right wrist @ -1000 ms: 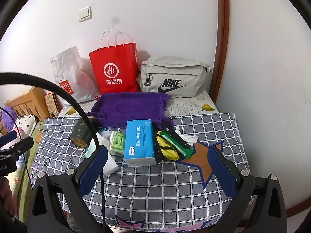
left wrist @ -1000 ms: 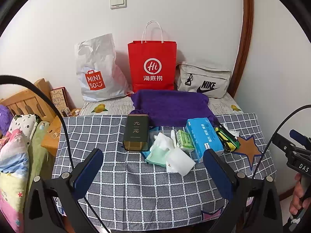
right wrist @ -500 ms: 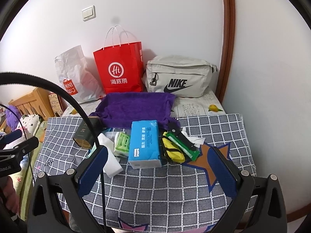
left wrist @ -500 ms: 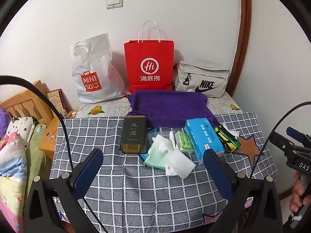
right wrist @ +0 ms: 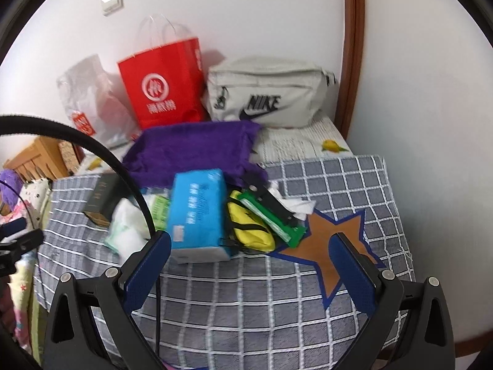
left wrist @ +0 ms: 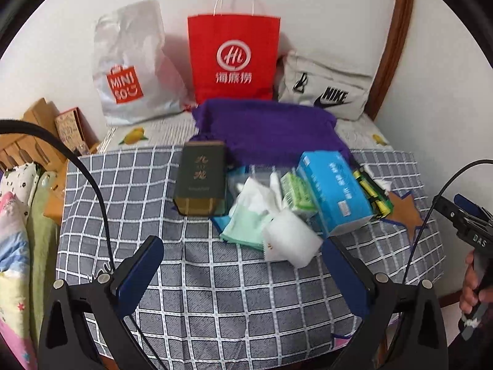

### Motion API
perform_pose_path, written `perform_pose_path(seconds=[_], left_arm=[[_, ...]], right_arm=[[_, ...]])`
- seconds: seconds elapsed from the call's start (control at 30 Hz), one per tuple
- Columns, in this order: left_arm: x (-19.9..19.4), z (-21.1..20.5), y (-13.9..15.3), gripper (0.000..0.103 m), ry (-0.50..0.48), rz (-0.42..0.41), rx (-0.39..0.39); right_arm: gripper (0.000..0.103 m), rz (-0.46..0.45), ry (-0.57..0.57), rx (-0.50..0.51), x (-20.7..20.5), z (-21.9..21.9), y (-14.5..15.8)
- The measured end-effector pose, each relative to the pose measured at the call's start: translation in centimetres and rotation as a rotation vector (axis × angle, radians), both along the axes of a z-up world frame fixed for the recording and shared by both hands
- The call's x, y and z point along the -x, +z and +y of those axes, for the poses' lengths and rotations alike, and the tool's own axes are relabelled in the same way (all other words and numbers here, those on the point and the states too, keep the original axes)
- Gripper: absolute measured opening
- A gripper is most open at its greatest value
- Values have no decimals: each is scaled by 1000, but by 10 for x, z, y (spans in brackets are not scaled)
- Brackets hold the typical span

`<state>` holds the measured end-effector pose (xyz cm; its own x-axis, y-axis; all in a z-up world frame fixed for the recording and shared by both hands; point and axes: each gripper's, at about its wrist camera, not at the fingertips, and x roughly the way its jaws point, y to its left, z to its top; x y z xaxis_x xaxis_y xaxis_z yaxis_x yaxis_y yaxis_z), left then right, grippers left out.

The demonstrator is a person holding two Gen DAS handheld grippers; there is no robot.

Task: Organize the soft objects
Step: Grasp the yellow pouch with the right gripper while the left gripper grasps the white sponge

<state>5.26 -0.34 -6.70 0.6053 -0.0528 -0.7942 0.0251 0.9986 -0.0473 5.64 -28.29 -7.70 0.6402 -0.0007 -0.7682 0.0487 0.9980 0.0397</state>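
Left claw [left wrist: 242, 266]: fingers spread wide, holding nothing, low in the frame above the checked cloth [left wrist: 215, 302].
Right claw [right wrist: 251, 262]: fingers spread wide, empty, lower centre of its view.
Purple towel [left wrist: 271, 129]: centre of the frame, in front of the red bag [left wrist: 233, 58].
White tissues [left wrist: 289, 240]: just beyond the left claw, lying against the mint cloth [left wrist: 243, 225].
Blue tissue box [right wrist: 198, 212]: centre of the right view, beside the yellow pouch [right wrist: 251, 231].
Dark tin [left wrist: 200, 182]: left of the pile.
Grey bag [right wrist: 265, 92]: upper centre, by the wall.
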Motion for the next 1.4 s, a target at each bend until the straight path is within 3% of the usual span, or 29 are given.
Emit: perform_pose_path(seconds=[0.13, 0.33, 0.6, 0.77, 0.87, 0.93, 1.07, 1.23, 1.4], left_arm=[[-10, 2, -18, 103, 13, 46, -12], [-28, 2, -37, 103, 22, 104, -29], [-46, 7, -54, 103, 35, 155, -54], [-52, 11, -65, 103, 49, 192, -76], [-54, 15, -70, 103, 60, 209, -79], [-54, 17, -72, 103, 64, 216, -82], [-54, 20, -75, 103, 71, 225, -86], [-54, 21, -78, 103, 48, 213, -67], [-55, 20, -88, 103, 14, 225, -34]], right_arm=[[101, 55, -7, 16, -20, -17, -30], [100, 104, 43, -54, -41, -27, -67], [99, 154, 179, 50, -59, -8, -113], [93, 130, 253, 153, -69, 5, -130], [79, 114, 291, 218, -74, 11, -138], [46, 105, 325, 219, -74, 13, -140], [39, 85, 319, 218, -71, 12, -133], [37, 49, 319, 82, -52, 6, -103], [37, 78, 303, -47, -40, 1, -92]])
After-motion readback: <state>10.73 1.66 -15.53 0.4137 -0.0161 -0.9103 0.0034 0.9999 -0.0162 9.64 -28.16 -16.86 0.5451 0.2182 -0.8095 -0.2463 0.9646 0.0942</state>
